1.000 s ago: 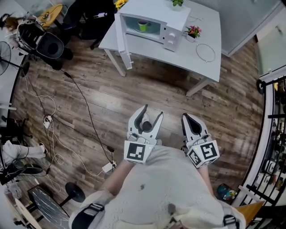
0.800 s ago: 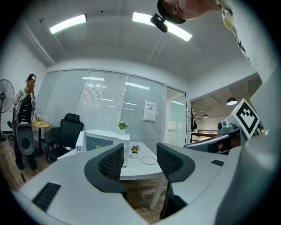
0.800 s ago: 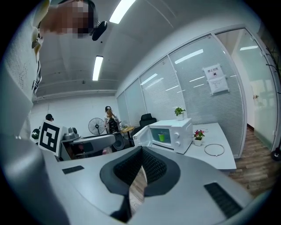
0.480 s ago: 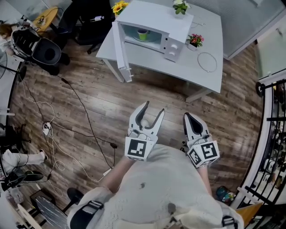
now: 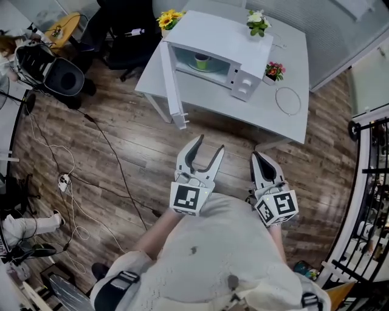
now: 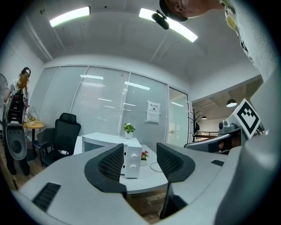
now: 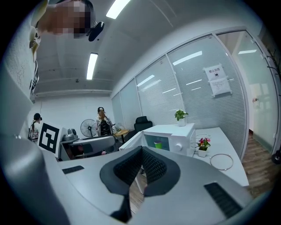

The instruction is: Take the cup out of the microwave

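A white microwave (image 5: 234, 45) stands on a white table (image 5: 267, 118) ahead, its door (image 5: 172, 85) swung open to the left. Inside it sits a green cup (image 5: 202, 61), also visible in the right gripper view as the cup (image 7: 158, 145) within the microwave (image 7: 175, 134). My left gripper (image 5: 208, 144) is open and empty, held level over the wood floor, well short of the table. In the left gripper view the microwave (image 6: 133, 158) shows between the spread jaws of that gripper (image 6: 140, 160). My right gripper (image 5: 255, 158) is shut with nothing in it, its pads together (image 7: 141, 166).
A potted plant (image 5: 258, 21) stands on the microwave, a small pink flower pot (image 5: 275, 70) and a white ring (image 5: 287, 100) beside it. Sunflowers (image 5: 169, 18) and a black chair (image 5: 130, 30) stand behind the table. Cables (image 5: 115, 170) cross the floor at left; a railing (image 5: 371, 182) runs along the right.
The table and microwave have come nearer and lower in the head view as both grippers moved forward toward them. Neither gripper's jaws changed.
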Action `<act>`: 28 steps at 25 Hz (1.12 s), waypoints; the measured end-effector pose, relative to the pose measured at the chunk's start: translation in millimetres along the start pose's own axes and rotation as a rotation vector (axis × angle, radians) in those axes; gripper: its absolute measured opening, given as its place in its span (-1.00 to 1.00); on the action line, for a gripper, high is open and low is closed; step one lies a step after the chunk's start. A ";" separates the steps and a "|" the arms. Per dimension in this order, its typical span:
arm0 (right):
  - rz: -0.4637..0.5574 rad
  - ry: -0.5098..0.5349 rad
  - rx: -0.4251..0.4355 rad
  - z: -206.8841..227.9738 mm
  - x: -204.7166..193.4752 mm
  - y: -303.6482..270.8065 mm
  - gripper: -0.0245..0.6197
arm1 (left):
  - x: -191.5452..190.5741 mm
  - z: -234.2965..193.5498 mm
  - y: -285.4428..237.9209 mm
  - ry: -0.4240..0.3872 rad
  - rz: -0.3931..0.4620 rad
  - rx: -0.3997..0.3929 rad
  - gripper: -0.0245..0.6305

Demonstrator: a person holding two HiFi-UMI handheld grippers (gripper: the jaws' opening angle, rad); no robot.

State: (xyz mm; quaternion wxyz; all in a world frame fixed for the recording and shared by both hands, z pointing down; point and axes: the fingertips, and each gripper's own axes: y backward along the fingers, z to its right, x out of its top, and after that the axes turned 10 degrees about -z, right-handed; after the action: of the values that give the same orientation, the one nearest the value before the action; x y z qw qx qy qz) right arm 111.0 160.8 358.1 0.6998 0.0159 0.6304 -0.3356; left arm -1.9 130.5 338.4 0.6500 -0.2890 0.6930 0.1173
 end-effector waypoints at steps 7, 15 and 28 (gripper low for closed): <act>-0.013 -0.007 -0.006 -4.8 10.2 -35.5 -0.90 | -6.5 -32.0 -17.7 0.004 -0.036 -0.016 -0.20; -0.040 -0.011 -0.005 2.2 9.7 -58.7 -0.90 | -18.9 -49.7 -33.5 0.027 -0.064 -0.015 -0.20; -0.075 0.027 0.112 34.4 39.5 -133.6 -0.90 | -11.8 -76.7 -87.2 0.051 -0.057 0.038 -0.20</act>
State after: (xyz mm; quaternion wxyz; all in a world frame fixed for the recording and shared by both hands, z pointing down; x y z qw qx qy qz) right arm 74.8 24.3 383.4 0.6761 0.0360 0.6203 -0.3961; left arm -17.7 21.9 378.2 0.6404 -0.2992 0.7030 0.0784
